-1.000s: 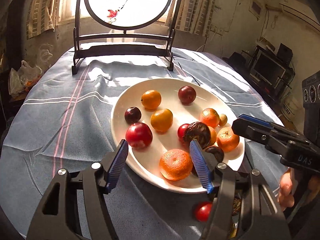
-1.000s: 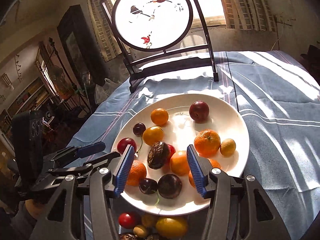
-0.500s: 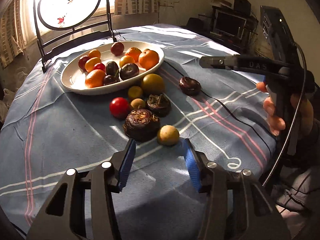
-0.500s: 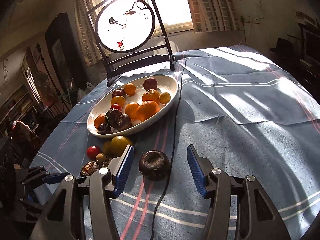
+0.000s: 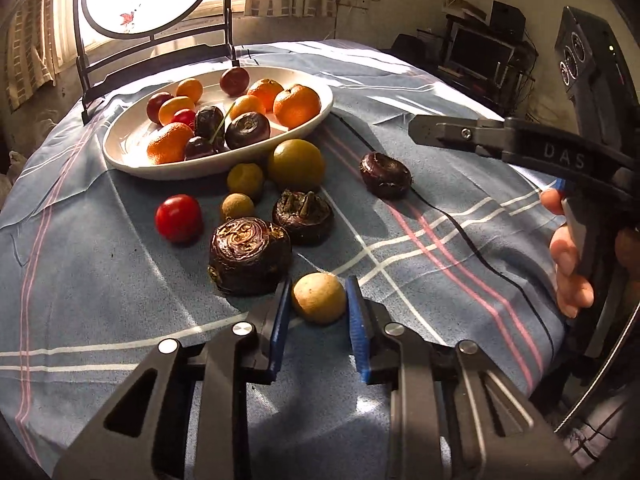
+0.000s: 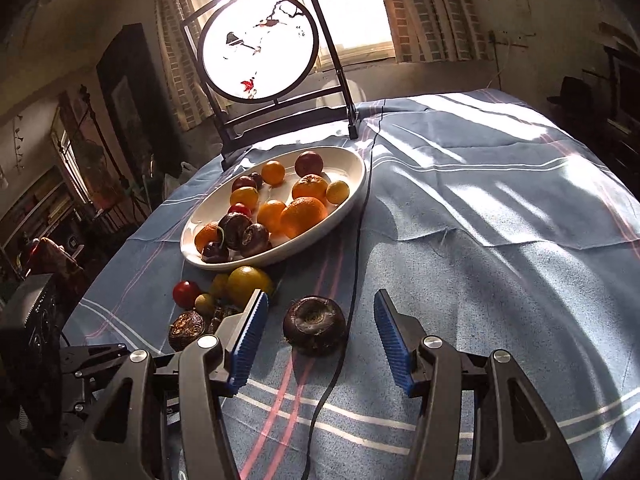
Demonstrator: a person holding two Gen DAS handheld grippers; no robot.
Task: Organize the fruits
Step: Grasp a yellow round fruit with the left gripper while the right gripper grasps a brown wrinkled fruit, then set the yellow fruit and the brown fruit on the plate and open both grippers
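Note:
A white oval plate [image 5: 132, 160] [image 6: 352, 196] holds oranges, plums and dark fruits. In front of it on the blue cloth lie loose fruits: a red tomato [image 5: 178, 218], a big yellow-green fruit [image 5: 296, 165], dark water chestnuts [image 5: 250, 255], and a small tan round fruit [image 5: 319, 298]. My left gripper [image 5: 316, 300] has its blue pads close on either side of the tan fruit, nearly touching it. My right gripper [image 6: 318, 322] is open around a lone dark chestnut [image 6: 315, 331] resting on the cloth.
A round painted screen on a black stand [image 6: 260, 46] stands behind the plate. A black cable [image 6: 356, 248] runs across the cloth past the lone chestnut. The right gripper's body and the hand holding it [image 5: 568, 264] fill the right of the left wrist view.
Both grippers drew back from over the plate to the loose fruits. The left jaws have narrowed around the tan fruit. The right gripper has moved closer around the lone chestnut.

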